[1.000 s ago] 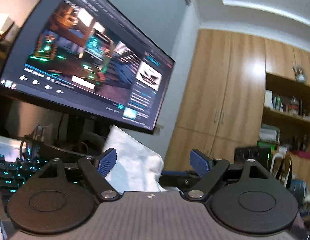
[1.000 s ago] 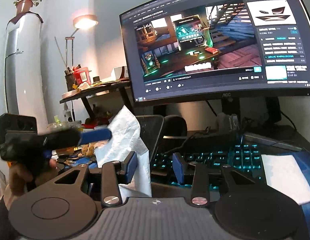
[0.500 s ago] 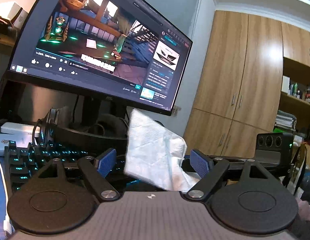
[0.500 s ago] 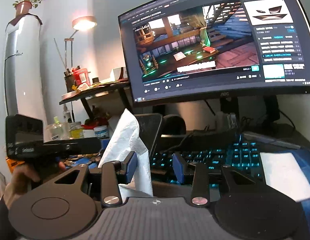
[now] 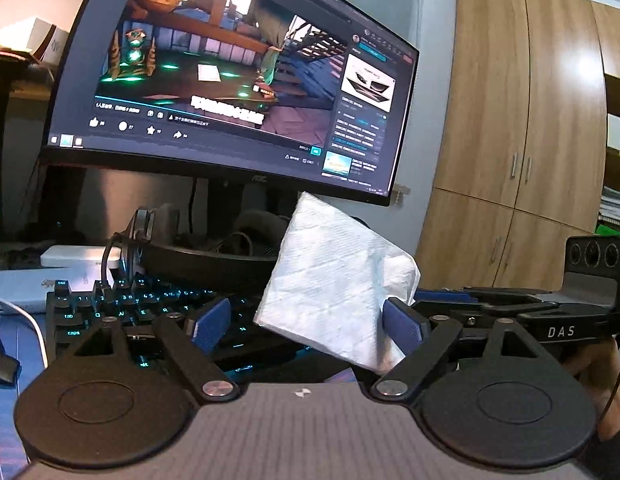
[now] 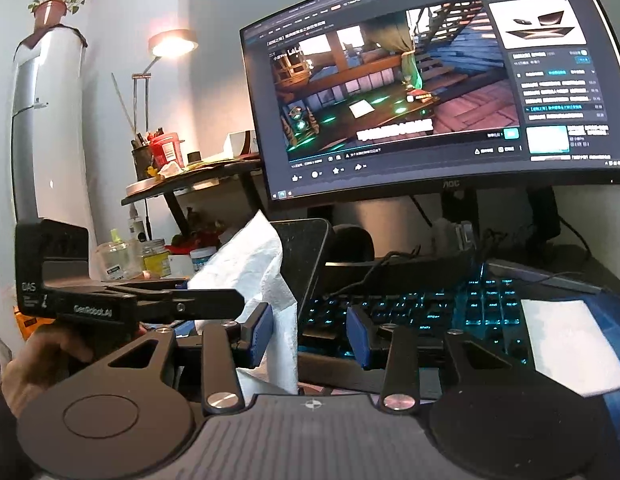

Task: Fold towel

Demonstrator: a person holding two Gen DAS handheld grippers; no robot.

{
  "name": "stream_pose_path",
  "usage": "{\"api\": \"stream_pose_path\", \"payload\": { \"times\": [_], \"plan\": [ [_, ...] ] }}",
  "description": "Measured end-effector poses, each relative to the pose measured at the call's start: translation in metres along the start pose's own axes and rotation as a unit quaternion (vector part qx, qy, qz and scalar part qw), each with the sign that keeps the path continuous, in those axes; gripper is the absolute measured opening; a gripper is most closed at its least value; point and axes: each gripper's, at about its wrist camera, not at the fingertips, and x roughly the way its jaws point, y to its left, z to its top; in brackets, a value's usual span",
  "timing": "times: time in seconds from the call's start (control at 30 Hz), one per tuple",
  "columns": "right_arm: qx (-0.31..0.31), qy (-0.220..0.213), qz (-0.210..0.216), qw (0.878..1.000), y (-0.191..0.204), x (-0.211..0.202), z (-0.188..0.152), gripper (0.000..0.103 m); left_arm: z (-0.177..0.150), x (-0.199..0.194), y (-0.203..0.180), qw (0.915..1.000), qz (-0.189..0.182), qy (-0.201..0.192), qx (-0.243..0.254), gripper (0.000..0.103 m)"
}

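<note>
A white paper towel [image 5: 329,280] stands upright in the air over the desk. In the left wrist view it sits between my left gripper's [image 5: 308,324] wide-apart blue pads, its lower corner against the right pad [image 5: 403,326]. In the right wrist view the towel [image 6: 250,268] rests against the inner side of my right gripper's [image 6: 310,334] left pad [image 6: 258,332], and the jaws are apart. Seen from the side, the left gripper [image 6: 230,300] reaches the towel. I cannot see what pinches it. A second folded towel [image 6: 569,344] lies flat at the right.
A lit keyboard [image 6: 421,312] lies below the grippers, under a large monitor [image 6: 429,80]. Jars and a lamp crowd a side shelf [image 6: 190,184] on the left. A hand [image 6: 38,356] holds the left gripper. A wooden cabinet [image 5: 509,120] stands to the right.
My left gripper has dropped and moved in toward the towel, which now lies between its pads. The right gripper and the towel have barely moved.
</note>
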Motion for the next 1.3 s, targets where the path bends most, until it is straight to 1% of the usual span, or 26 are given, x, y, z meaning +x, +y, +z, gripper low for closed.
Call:
{"api": "stream_pose_path", "payload": {
  "times": [0.17, 0.2, 0.3, 0.33, 0.47, 0.57, 0.67, 0.87, 0.97, 1.03, 1.1, 1.3],
  "plan": [
    [-0.009, 0.003, -0.009, 1.000, 0.002, 0.006, 0.008, 0.047, 0.001, 0.002, 0.003, 1.0000, 0.000, 0.005, -0.008, 0.088],
    [-0.011, 0.003, -0.010, 1.000, 0.003, 0.006, 0.008, 0.047, 0.001, 0.002, 0.003, 0.9999, -0.004, 0.009, -0.009, 0.088],
    [-0.012, 0.004, -0.006, 1.000, 0.003, 0.002, 0.003, 0.047, -0.003, 0.007, 0.004, 0.9989, -0.034, 0.031, -0.013, 0.089],
    [-0.011, 0.005, -0.003, 1.000, 0.002, 0.001, 0.001, 0.047, -0.003, 0.008, 0.004, 0.9987, -0.035, 0.034, -0.013, 0.091],
    [-0.006, 0.005, 0.001, 1.000, 0.000, -0.003, -0.002, 0.049, -0.003, 0.007, 0.000, 0.9995, -0.018, 0.024, -0.008, 0.091],
    [-0.007, 0.005, -0.007, 1.000, 0.000, 0.000, 0.003, 0.050, -0.002, 0.006, 0.000, 0.9998, -0.004, 0.013, -0.017, 0.092],
    [-0.014, 0.004, -0.015, 1.000, 0.005, 0.003, 0.005, 0.050, -0.003, 0.008, 0.002, 0.9996, -0.010, 0.019, -0.020, 0.094],
    [-0.018, 0.008, -0.007, 1.000, 0.007, -0.002, -0.002, 0.050, -0.003, 0.008, -0.002, 0.9984, -0.025, 0.051, 0.007, 0.096],
    [-0.017, 0.008, -0.005, 1.000, 0.006, -0.001, -0.002, 0.050, -0.003, 0.008, -0.004, 0.9992, -0.012, 0.039, 0.006, 0.097],
    [-0.018, 0.008, -0.008, 1.000, 0.007, -0.001, -0.002, 0.051, -0.004, 0.008, -0.003, 0.9997, 0.000, 0.026, -0.006, 0.099],
    [-0.020, 0.007, -0.010, 1.000, 0.008, -0.001, -0.002, 0.052, -0.005, 0.009, -0.002, 0.9997, 0.002, 0.022, -0.014, 0.099],
    [-0.025, 0.007, -0.019, 0.999, 0.012, -0.002, -0.002, 0.052, -0.004, 0.008, -0.005, 0.9987, -0.016, 0.047, 0.010, 0.099]
  ]
}}
